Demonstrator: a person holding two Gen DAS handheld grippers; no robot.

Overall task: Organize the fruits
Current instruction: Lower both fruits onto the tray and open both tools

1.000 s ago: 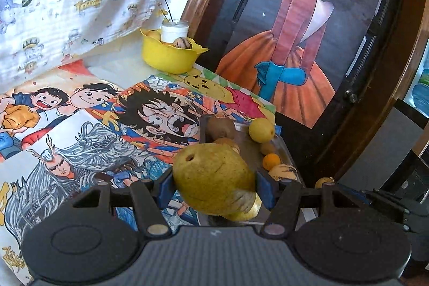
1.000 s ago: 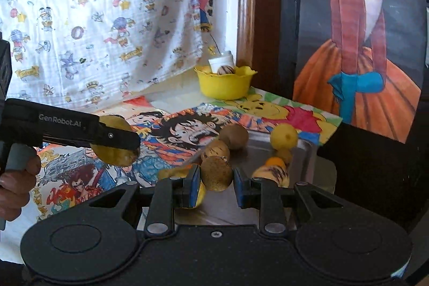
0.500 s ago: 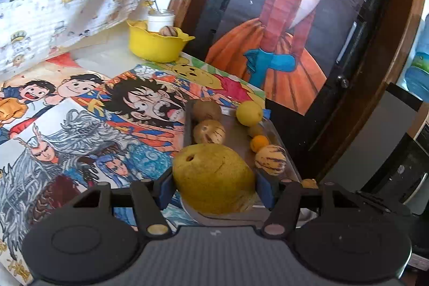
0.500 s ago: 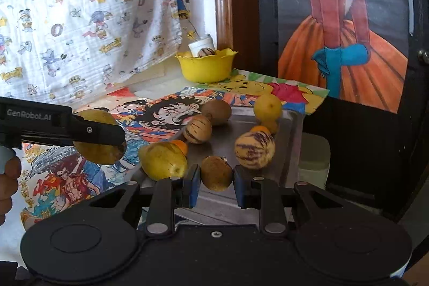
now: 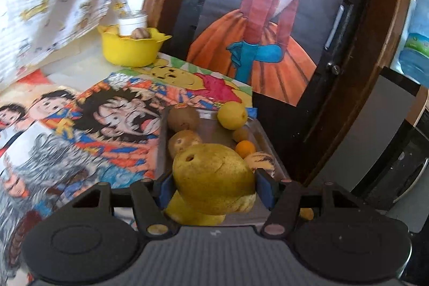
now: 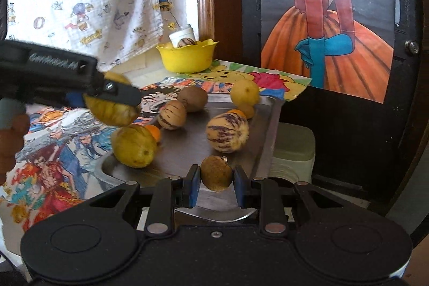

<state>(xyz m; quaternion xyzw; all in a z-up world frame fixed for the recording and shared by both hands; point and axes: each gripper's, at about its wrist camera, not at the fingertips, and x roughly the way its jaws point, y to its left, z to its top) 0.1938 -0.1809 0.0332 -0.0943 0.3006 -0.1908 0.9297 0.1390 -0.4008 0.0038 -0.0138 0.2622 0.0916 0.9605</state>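
My left gripper (image 5: 214,188) is shut on a large yellow-green pear (image 5: 211,178), held above the near left end of the metal tray (image 6: 187,149). It shows from the side in the right wrist view (image 6: 112,103). My right gripper (image 6: 216,182) is shut on a small brown kiwi-like fruit (image 6: 216,173) over the tray's near edge. On the tray lie a second pear (image 6: 134,145), a striped melon (image 6: 227,133), a smaller striped fruit (image 6: 171,118), a brown fruit (image 6: 193,98), a lemon (image 6: 244,92) and small oranges (image 6: 154,132).
A yellow bowl (image 6: 187,58) with a striped fruit and a white jar stands at the table's back by the wooden frame. Cartoon posters (image 5: 80,130) cover the table. A pale plastic container (image 6: 293,144) sits just right of the tray; the table edge drops off there.
Both grippers have moved right and closer to the tray with their fruits still held. The left gripper's pear now hangs over the tray's near left end.
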